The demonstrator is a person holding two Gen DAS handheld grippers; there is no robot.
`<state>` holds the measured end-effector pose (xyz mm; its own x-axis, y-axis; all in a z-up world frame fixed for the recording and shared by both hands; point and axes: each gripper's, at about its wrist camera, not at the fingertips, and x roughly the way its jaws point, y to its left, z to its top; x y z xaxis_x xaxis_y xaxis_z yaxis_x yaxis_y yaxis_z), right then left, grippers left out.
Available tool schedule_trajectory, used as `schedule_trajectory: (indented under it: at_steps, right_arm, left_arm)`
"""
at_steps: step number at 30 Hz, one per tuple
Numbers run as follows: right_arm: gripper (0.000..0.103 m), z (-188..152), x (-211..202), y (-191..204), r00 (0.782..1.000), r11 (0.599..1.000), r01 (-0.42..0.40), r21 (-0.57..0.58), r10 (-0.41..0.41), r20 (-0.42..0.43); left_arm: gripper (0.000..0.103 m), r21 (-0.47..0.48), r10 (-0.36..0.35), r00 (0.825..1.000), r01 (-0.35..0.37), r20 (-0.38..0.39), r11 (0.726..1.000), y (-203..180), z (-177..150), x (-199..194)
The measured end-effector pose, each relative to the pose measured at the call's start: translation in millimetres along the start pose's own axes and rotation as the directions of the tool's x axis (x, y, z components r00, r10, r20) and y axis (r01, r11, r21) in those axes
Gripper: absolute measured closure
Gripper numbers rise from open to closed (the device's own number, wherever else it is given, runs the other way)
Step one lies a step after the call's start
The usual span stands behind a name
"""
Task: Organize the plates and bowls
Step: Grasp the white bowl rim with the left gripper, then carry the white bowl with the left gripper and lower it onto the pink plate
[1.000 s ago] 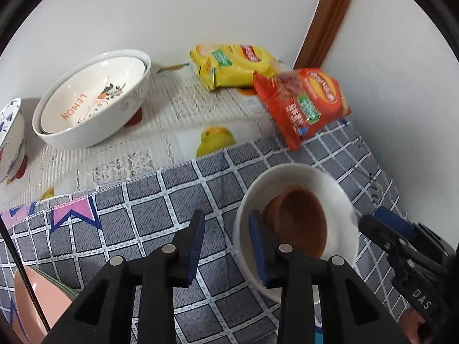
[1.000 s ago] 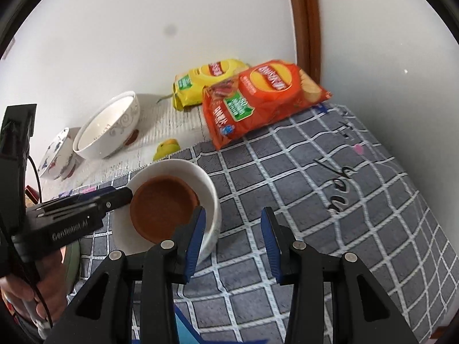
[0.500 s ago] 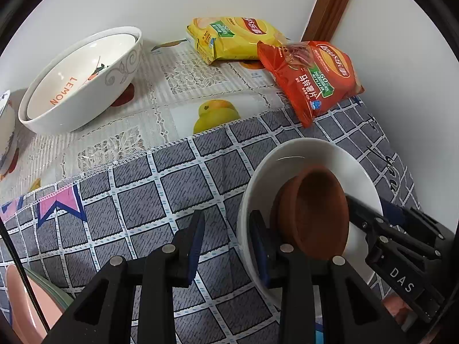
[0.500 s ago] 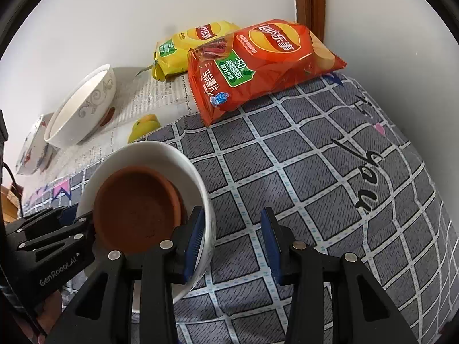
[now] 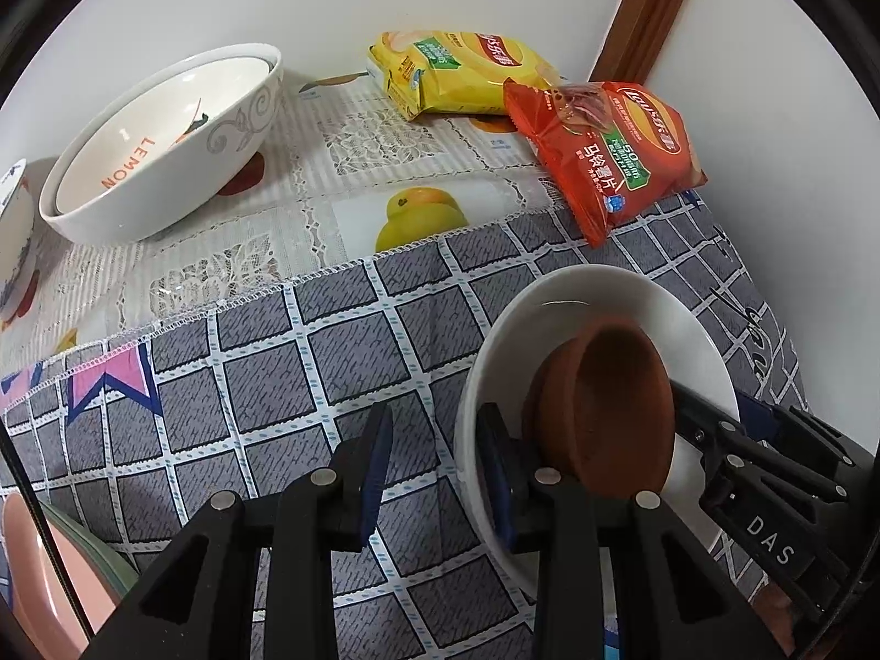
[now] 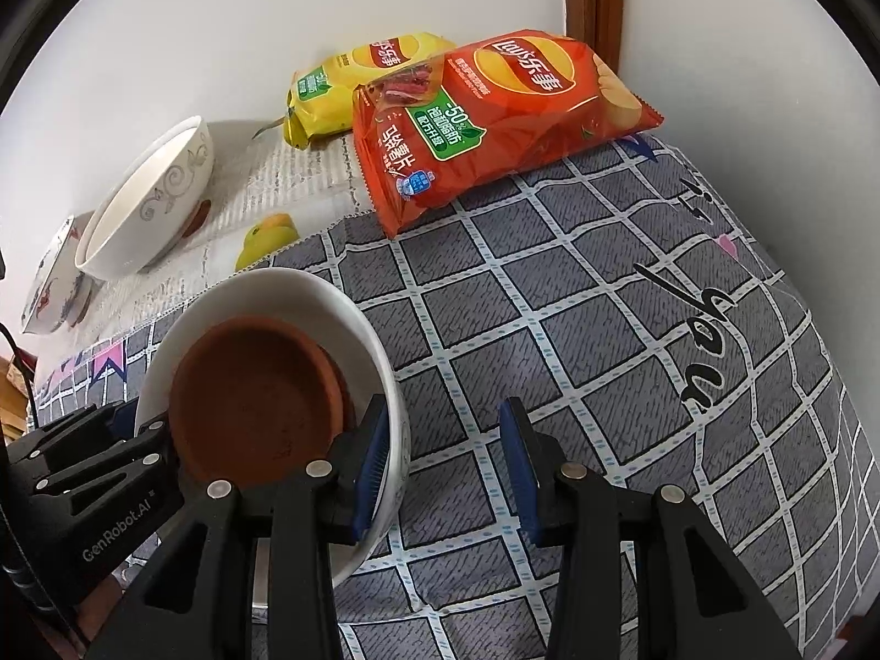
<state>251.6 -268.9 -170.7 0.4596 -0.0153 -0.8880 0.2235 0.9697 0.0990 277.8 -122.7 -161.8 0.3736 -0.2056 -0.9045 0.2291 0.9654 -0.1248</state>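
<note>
**A:** Crockery front and centre: white ceramic bowl (image 5: pixel 605 297) with a round terracotta-brown dish (image 5: pixel 616 418) inside, over the right-hand end of the grey checked cloth (image 5: pixel 275 385).

**B:** Fills far more of both views than a second ago. Reads as a carry downward, tongs and bowl together.

**A:** Left gripper (image 5: pixel 434 423): jaws apart, astride the bowl's wall. One jaw inside, the other clear of the outside, with cloth showing in the gap. No squeeze, then.

**B:** Same story on the right gripper (image 6: pixel 444 407): apart, inner jaw against the inside of the wall, outer jaw well off over the cloth. No change in either gap across that second.

**A:** Worth a look at the brown dish. Flat and centred a second ago, now seemingly tipped up against the wall on the left gripper's side.

**B:** Could slide further on any tilt. Hard to say whether down on the cloth yet, with the underside hidden.

**A:** Looks, at a guess, like a set-down nearly finished. Still to sort: large white bowl lettered LEMON (image 5: pixel 165 137) and small blue-patterned bowl (image 5: pixel 14 242), well apart on the lace cloth (image 5: pixel 247 253) at the back.

**B:** Orange crisp bag (image 5: pixel 610 159) and yellow crisp bag (image 5: pixel 456 71) just beyond. Best kept clear of.
</note>
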Motion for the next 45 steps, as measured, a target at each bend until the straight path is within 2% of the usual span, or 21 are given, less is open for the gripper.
schedule_trajectory:
  at_steps: [11,18,19,22,23,24,25,29,41,45]
  right_arm:
    - [0.062,-2,0,-1,1.000,1.000,0.004,-0.003,-0.004,0.023]
    - [0.062,-5,-1,-2,0.999,1.000,-0.005,0.014,0.004,0.039]
    - [0.063,-4,0,-2,0.999,1.000,-0.013,0.020,0.012,0.032]
    - [0.077,-2,0,1,0.999,0.999,-0.050,0.019,0.050,0.018]
    - [0.083,-2,0,3,0.998,0.998,-0.057,0.017,0.057,0.020]
    - [0.092,-2,0,5,0.997,0.998,-0.069,0.010,0.068,0.024]
    - [0.093,-2,-1,8,0.996,0.996,-0.086,0.001,0.086,0.026]
    - [0.094,-2,-1,14,0.997,0.998,-0.068,0.000,0.068,0.029]
    - [0.094,-4,-3,6,0.995,0.994,-0.093,0.060,0.091,0.034]
    - [0.094,-4,-3,8,0.996,0.996,-0.084,0.042,0.082,0.034]
  left_arm:
    - [0.070,-0.036,-0.019,1.000,0.018,-0.011,0.999,5,0,1]
    - [0.072,-0.061,-0.038,0.999,0.037,-0.017,0.997,7,0,1]
    - [0.073,-0.064,-0.041,0.999,0.040,-0.015,0.997,7,0,1]
    - [0.082,-0.058,-0.059,0.998,0.059,-0.005,0.997,4,0,1]
    - [0.091,-0.049,-0.075,0.997,0.075,0.001,0.996,2,-1,1]
    - [0.092,-0.040,-0.087,0.996,0.087,0.000,0.995,0,-2,1]
    - [0.092,-0.031,-0.074,0.997,0.074,0.005,0.997,-3,-2,0]
    - [0.092,-0.038,-0.077,0.997,0.077,0.002,0.996,-2,-1,1]
    - [0.093,-0.030,-0.052,0.999,0.052,0.005,0.998,-4,-3,0]
    - [0.092,-0.022,-0.052,0.999,0.052,0.004,0.998,-4,-3,1]
